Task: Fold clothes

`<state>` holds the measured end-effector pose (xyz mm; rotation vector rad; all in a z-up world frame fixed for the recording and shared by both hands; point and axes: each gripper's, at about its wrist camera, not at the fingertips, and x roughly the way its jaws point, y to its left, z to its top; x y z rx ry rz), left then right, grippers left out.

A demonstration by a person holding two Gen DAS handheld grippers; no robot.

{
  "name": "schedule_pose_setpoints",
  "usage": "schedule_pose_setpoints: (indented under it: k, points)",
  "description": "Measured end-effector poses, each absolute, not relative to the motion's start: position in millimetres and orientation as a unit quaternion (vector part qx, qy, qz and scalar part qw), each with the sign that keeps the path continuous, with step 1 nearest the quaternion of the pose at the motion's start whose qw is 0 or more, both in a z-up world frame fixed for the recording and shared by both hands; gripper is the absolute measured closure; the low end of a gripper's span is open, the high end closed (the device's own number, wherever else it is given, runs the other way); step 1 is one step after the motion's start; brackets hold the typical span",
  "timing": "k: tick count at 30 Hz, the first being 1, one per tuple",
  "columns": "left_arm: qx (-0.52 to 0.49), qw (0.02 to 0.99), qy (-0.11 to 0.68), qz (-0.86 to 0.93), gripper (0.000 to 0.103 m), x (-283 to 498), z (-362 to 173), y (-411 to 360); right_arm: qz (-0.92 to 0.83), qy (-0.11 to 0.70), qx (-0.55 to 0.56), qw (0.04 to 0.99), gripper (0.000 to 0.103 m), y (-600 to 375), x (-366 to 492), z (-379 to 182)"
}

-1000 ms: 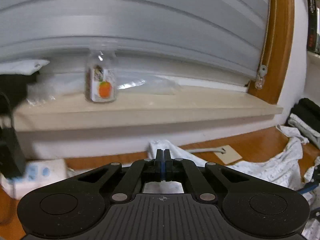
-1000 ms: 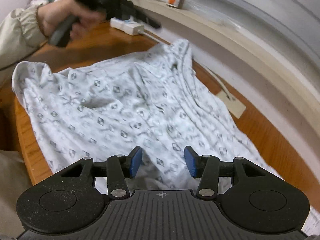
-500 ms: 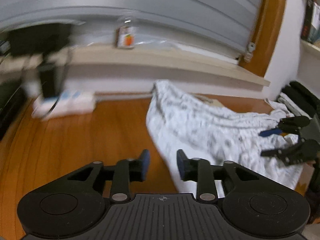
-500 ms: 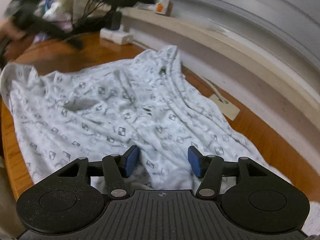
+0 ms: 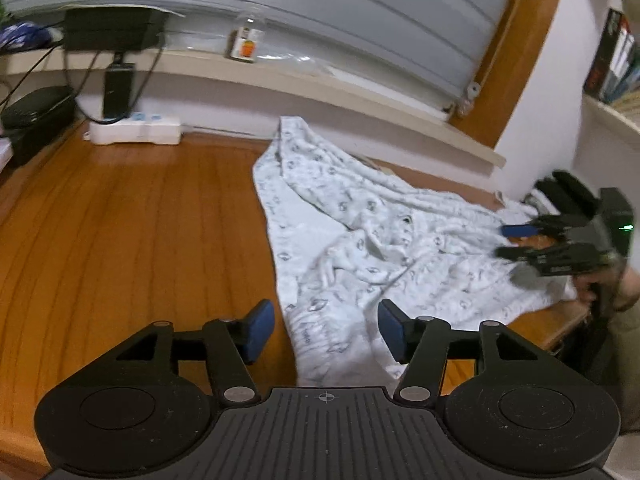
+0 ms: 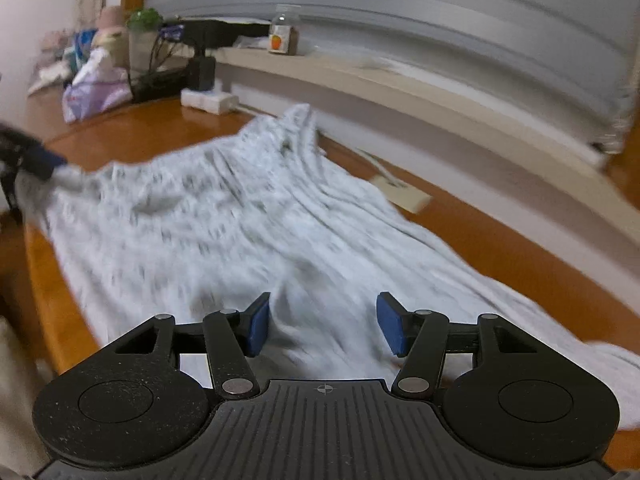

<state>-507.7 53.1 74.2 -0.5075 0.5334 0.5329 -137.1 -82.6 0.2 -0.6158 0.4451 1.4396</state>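
A white garment with a small grey print lies spread and wrinkled on the wooden table; it also shows in the right wrist view. My left gripper is open and empty, just above the garment's near left corner. My right gripper is open and empty, low over the garment's near edge. The right gripper also shows at the far right of the left wrist view. The left gripper shows blurred at the left edge of the right wrist view, at a corner of the garment.
A white power strip and black boxes with cables sit at the back left. A small jar stands on the window ledge. A paper tag lies beside the garment. Bags and a plant sit far left.
My left gripper has let go of the garment, opened wide and pulled back toward the near left corner. The right gripper opened a little wider and shifted over the garment's edge.
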Motion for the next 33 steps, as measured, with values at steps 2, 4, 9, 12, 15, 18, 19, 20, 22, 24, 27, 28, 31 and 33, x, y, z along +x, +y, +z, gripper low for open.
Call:
schedule_pose_setpoints:
  k: [2,4,9,12,15,18,19,20,22,24,27,28,31,33]
  points:
    - [-0.238,0.900,0.267,0.249,0.052,-500,70,53,0.632,0.200,-0.285,0.693,0.047,-107,-131,3]
    - [-0.227,0.901,0.278,0.245,0.069,-493,64,53,0.620,0.202,-0.295,0.699,0.047,-132,-125,5]
    - [-0.187,0.903,0.285,0.261,0.099,-502,67,55,0.582,0.235,-0.295,0.721,0.047,-175,-98,-7]
    - [-0.195,0.896,0.291,0.273,0.099,-522,74,64,0.578,0.260,-0.265,0.727,0.047,-190,-80,-11]
    - [-0.194,0.892,0.305,0.271,0.095,-531,79,64,0.575,0.271,-0.244,0.732,0.046,-197,-66,-13]
    - [-0.187,0.891,0.298,0.288,0.075,-531,90,70,0.564,0.263,-0.239,0.745,0.046,-197,-54,-12]
    - [-0.182,0.891,0.295,0.292,0.068,-527,94,73,0.559,0.262,-0.234,0.751,0.046,-195,-49,-12]
    - [-0.177,0.892,0.293,0.296,0.062,-523,98,76,0.553,0.260,-0.231,0.757,0.046,-194,-43,-12]
    - [-0.164,0.896,0.290,0.293,0.058,-509,104,82,0.535,0.252,-0.238,0.771,0.046,-191,-35,-15]
    - [-0.159,0.900,0.290,0.285,0.057,-487,107,91,0.519,0.245,-0.243,0.782,0.046,-188,-26,-20]
    - [-0.159,0.909,0.283,0.263,0.048,-446,108,107,0.503,0.246,-0.235,0.795,0.045,-187,-10,-29]
    - [-0.158,0.911,0.284,0.255,0.046,-430,108,115,0.501,0.245,-0.233,0.797,0.043,-187,-6,-32]
    - [-0.155,0.911,0.296,0.241,0.043,-380,105,141,0.495,0.242,-0.223,0.804,0.038,-188,3,-36]
    - [-0.143,0.907,0.312,0.244,0.043,-345,98,160,0.495,0.245,-0.214,0.806,0.038,-188,8,-38]
